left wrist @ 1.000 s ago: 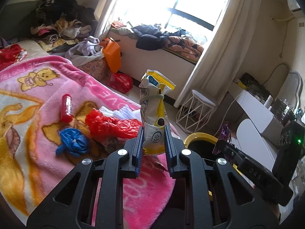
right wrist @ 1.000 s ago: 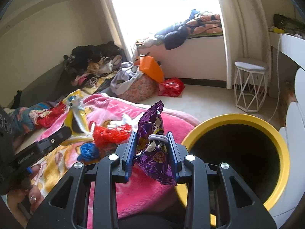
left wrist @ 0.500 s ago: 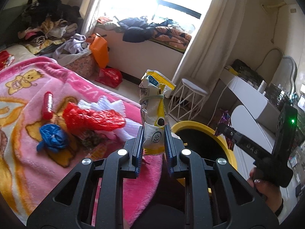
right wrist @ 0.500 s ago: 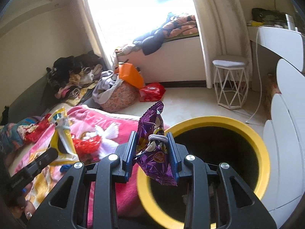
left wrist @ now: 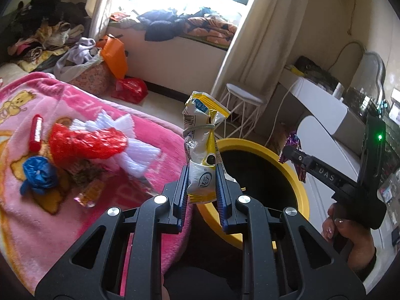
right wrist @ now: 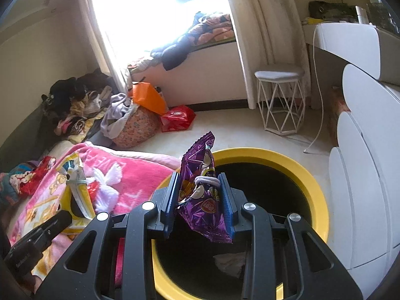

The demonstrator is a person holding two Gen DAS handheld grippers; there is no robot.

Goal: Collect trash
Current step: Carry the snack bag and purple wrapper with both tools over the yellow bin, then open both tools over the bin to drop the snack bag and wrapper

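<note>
now the left gripper (left wrist: 202,183) clamps a yellow wrapper (left wrist: 201,150) upright beside the yellow-rimmed bin (right wrist: 295,167); the right gripper (right wrist: 201,200) clamps a purple wrapper (right wrist: 200,187) above the bin's mouth.

A crumpled yellow wrapper (left wrist: 200,150) and a purple wrapper (right wrist: 200,190), each band-tied, stand upright near the yellow-rimmed bin (right wrist: 295,167).
</note>
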